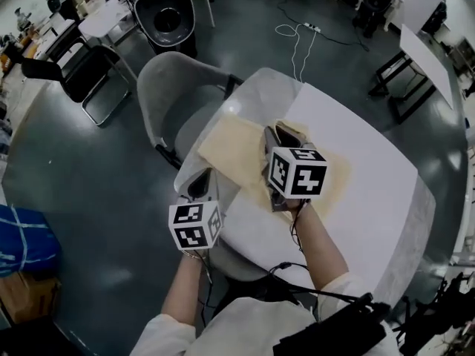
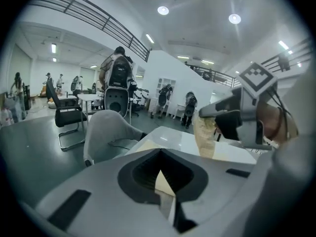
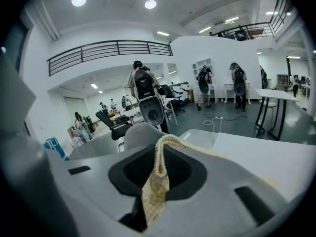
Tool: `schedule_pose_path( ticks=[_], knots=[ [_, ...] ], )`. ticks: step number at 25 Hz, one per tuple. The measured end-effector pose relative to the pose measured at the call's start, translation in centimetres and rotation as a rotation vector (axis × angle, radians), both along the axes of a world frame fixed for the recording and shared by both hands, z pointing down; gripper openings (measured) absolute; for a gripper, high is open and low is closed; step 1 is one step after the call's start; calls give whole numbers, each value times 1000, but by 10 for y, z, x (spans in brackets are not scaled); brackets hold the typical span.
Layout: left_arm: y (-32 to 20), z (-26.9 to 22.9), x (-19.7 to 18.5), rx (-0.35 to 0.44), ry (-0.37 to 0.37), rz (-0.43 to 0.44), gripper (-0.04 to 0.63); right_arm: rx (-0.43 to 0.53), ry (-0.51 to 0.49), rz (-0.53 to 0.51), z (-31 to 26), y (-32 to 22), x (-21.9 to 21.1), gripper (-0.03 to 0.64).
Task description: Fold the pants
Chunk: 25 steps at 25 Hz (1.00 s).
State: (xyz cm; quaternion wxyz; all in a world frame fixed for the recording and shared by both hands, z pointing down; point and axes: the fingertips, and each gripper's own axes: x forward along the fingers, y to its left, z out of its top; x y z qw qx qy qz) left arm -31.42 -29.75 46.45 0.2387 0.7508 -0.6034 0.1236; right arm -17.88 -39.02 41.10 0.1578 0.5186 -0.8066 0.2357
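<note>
Where the white rounded-corner table [image 1: 356, 162] runs up to the grey moulded chair [image 1: 174, 87], the pale yellow cloth pants [image 1: 234, 150] lie on the table top, on its chair-side half. The right gripper [image 1: 286, 133], grey two-jaw tongs with a black-and-white marker cube, sits over the table's middle, above the pants. Its jaws are nearly together and clamped on a bunched fold of the yellow cloth, which rises out of the jaws and drapes back toward the table. The left gripper [image 1: 202, 180], same build, is at the table's near chair-side edge, right at the pants' border. Its jaws are closed down to a slit, with a thin sliver of the cream cloth pinched in it. The left gripper view shows the right gripper raised off the table, with cloth hanging from its tip down to the table top. Both grippers point across the table, tilted downward. White sleeves come in from the table's near edge. Chair against the table corner; touching or just beside, can't tell.
</note>
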Motion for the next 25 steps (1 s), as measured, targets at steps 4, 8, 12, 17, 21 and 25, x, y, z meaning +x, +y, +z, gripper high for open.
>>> schedule_pose_path(
  ticks=[4, 8, 12, 17, 21, 25],
  knots=[
    [-3, 28, -34, -43, 25, -71, 2, -59, -22, -113, 51, -24, -87, 170],
    [1, 59, -45, -84, 43, -98, 2, -126, -29, -114, 100, -11, -89, 204],
    [3, 76, -49, -106, 64, -107, 2, -172, -25, -75, 123, 0, -70, 189],
    [1, 79, -29, -103, 56, -66, 2, -175, -1, 0, 127, 7, -25, 186],
    [1, 73, 1, -93, 56, -21, 2, -167, 21, 75, 121, 23, 26, 184],
    [9, 70, 40, -92, 56, 28, 2, -178, 14, 187, 122, 57, 89, 163]
  ],
)
